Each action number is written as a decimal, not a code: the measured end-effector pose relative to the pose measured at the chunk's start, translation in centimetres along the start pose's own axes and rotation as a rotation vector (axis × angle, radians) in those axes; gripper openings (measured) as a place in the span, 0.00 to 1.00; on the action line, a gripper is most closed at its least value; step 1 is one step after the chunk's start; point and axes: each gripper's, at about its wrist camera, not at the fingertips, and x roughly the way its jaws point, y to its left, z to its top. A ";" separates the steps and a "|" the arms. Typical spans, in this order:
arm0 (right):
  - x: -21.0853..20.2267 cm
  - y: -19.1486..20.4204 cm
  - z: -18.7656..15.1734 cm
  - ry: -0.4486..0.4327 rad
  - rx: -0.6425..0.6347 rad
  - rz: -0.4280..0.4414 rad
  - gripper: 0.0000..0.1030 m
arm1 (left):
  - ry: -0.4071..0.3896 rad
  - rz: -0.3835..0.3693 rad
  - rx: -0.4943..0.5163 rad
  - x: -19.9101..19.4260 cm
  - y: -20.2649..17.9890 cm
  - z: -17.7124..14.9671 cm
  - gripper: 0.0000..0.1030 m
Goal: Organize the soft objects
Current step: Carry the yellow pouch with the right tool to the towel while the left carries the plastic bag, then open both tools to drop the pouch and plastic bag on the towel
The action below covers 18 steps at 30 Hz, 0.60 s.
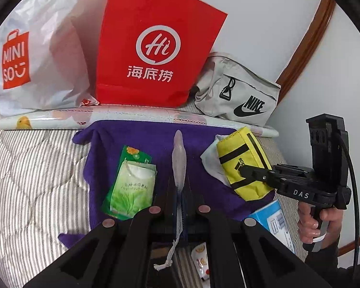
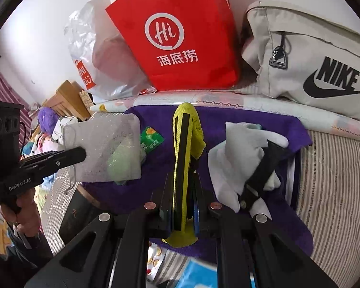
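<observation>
left gripper (image 1: 178, 206): pinching the mesh drawstring pouch (image 2: 105, 148), held up at frame centre over the purple towel (image 1: 136, 134).
right gripper (image 2: 183, 206): pressed onto the yellow pouch (image 1: 242, 165), lifted right of centre.
risk: thin mesh could slip out, judging by the edge-only grip; its dangling cord might snag.
in the way: green packet (image 1: 132, 187) and white cloth (image 2: 237, 158) lie below.
around: red bag (image 1: 156, 45), grey nike bag (image 1: 237, 93), upper frame.

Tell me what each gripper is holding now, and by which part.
The left gripper holds the grey mesh drawstring pouch by its edge. The right gripper holds the yellow pouch by one end.
</observation>
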 end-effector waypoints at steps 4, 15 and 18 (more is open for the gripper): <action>1.5 -0.5 0.1 0.048 0.011 0.020 0.12 | 0.035 -0.044 -0.017 1.6 0.3 0.3 0.04; 3.7 -2.4 0.2 0.132 0.031 0.008 0.14 | 0.160 -0.004 -0.039 6.9 1.4 0.9 0.04; 3.8 -2.8 0.3 0.130 0.024 -0.015 0.17 | 0.169 0.013 -0.017 7.4 1.4 1.0 0.04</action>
